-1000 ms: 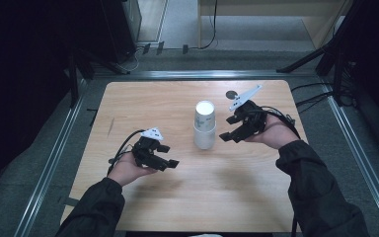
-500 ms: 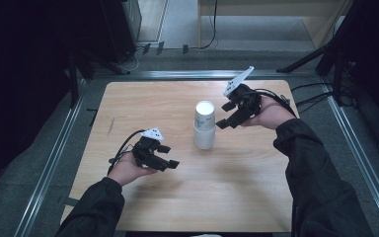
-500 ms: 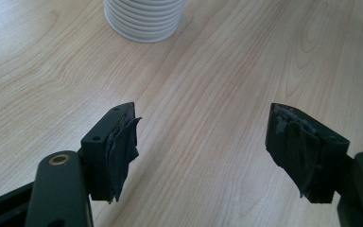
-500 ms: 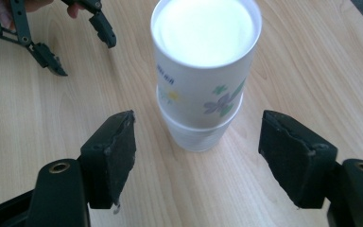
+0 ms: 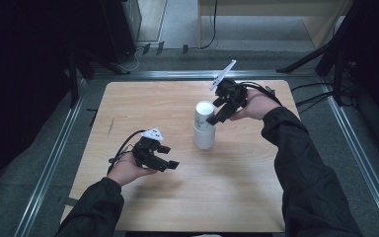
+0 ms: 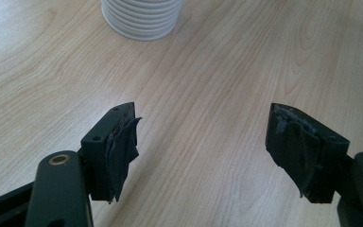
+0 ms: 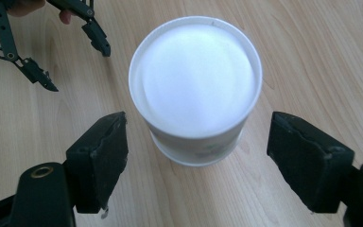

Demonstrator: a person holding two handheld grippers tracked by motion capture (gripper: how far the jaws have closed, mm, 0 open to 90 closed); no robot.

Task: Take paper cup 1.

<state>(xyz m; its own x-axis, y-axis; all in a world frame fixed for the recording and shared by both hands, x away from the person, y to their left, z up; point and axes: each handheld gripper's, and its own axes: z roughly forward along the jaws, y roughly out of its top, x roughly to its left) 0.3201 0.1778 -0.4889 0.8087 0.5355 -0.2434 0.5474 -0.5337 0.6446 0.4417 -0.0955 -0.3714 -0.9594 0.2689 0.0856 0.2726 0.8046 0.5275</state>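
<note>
A light wooden table [image 5: 143, 103] stands inside a metal frame [image 5: 49, 163] on grey floor [image 5: 177, 19]. Dark surroundings flank it left and right; wooden furniture [image 5: 276, 10] stands far right.

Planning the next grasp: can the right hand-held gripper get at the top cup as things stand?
Probably yes: the right hand-held gripper has just been opening, jaws clear on both sides of the cup stack, nothing between.

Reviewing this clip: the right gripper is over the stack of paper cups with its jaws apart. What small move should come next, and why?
Probably lower the right gripper so its open jaws straddle the top cup, then close. Its jaws have just been opening, the pads stand apart from the cup's sides, and the left gripper waits open beside the cup stack.
</note>
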